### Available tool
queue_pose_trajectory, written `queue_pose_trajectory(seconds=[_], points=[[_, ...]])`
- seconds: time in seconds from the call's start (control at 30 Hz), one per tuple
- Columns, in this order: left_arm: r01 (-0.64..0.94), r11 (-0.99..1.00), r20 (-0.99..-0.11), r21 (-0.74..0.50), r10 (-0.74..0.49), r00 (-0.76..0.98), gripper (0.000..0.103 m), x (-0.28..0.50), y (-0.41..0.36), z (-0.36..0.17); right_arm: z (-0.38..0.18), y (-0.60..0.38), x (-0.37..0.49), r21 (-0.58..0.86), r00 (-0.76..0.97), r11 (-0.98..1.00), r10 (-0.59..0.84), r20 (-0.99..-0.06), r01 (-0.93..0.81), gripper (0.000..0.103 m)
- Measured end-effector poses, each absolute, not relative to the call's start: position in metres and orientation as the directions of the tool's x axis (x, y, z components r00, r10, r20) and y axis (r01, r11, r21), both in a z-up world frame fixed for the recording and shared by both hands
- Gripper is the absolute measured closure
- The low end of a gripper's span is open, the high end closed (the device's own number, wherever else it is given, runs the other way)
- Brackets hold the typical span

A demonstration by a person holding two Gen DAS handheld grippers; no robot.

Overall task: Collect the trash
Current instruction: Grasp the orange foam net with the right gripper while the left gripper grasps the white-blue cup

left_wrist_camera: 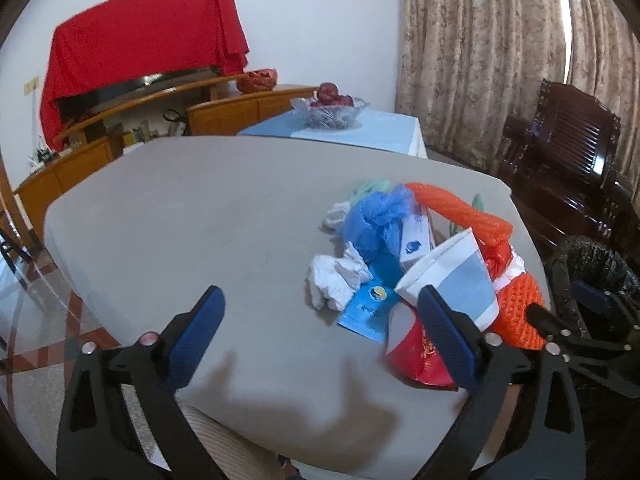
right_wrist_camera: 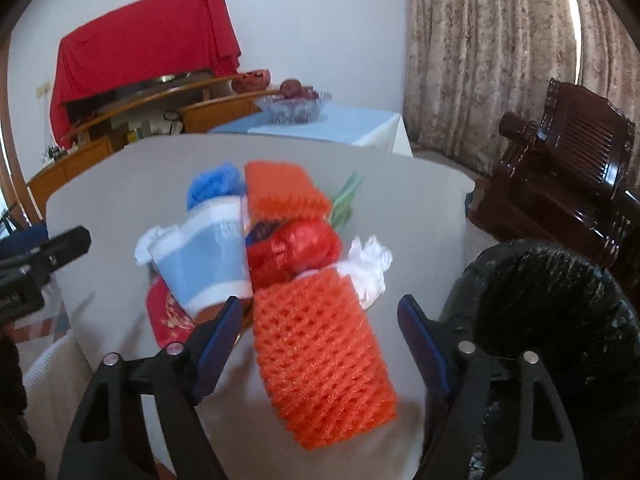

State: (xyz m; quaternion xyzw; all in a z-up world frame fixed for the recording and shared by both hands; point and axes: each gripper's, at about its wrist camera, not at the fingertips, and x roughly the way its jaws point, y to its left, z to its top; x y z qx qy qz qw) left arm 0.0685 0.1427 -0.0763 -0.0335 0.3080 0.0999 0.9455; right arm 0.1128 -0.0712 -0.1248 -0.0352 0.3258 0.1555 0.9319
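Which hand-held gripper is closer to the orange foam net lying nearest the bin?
Right. The right hand-held gripper is open directly over the orange foam net, fingers on either side. The left hand-held gripper is open over bare table, left of the pile.

Home, living/dining rm. Signs: long wooden sideboard (left_wrist_camera: 224, 114) along white wall, w/ a flat screen under a red cloth (left_wrist_camera: 140, 36); floor-length patterned curtains (left_wrist_camera: 480, 52) over a bright window; carved dark-wood armchair (left_wrist_camera: 568, 148) at right. Side table w/ pale blue cloth (left_wrist_camera: 384, 132) carries a cut-glass bowl (left_wrist_camera: 330, 114) of red fruit. Patterned tile floor at left. Grey table (left_wrist_camera: 200, 220) in front holds household litter: paper cups, bags, foam net, w/ black-lined bin (right_wrist_camera: 552, 308) beside it.
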Motion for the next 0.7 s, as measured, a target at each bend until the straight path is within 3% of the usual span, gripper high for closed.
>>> queue_pose_trajectory(seconds=[0.2, 0.3, 0.33, 0.4, 0.47, 0.7], points=[[-0.181, 0.983, -0.61, 0.002, 0.145, 0.779, 0.018, 0.076, 0.138, -0.088, -0.14, -0.069, 0.125, 0.036, 0.698, 0.942, 0.273, -0.662, -0.334, 0.044], [-0.166, 0.986, -0.615, -0.001, 0.131, 0.778, 0.019, 0.078, 0.134, -0.09, -0.144, -0.071, 0.127, 0.048, 0.675, 0.936, 0.287, -0.679, -0.35, 0.067], [-0.163, 0.987, -0.618, -0.003, 0.126, 0.776, 0.019, 0.079, 0.131, -0.09, -0.145, -0.071, 0.127, 0.053, 0.669, 0.932, 0.295, -0.683, -0.357, 0.081], [-0.147, 0.989, -0.623, -0.012, 0.107, 0.775, 0.02, 0.081, 0.126, -0.091, -0.145, -0.075, 0.127, 0.069, 0.663, 0.929, 0.31, -0.681, -0.364, 0.094], [-0.128, 0.992, -0.622, -0.016, 0.091, 0.777, 0.021, 0.084, 0.118, -0.09, -0.141, -0.08, 0.126, 0.091, 0.666, 0.926, 0.33, -0.669, -0.367, 0.099], [-0.075, 0.996, -0.63, -0.039, 0.034, 0.775, 0.021, 0.095, 0.094, -0.089, -0.101, -0.101, 0.116, 0.139, 0.73, 0.928, 0.359, -0.582, -0.346, 0.099]])
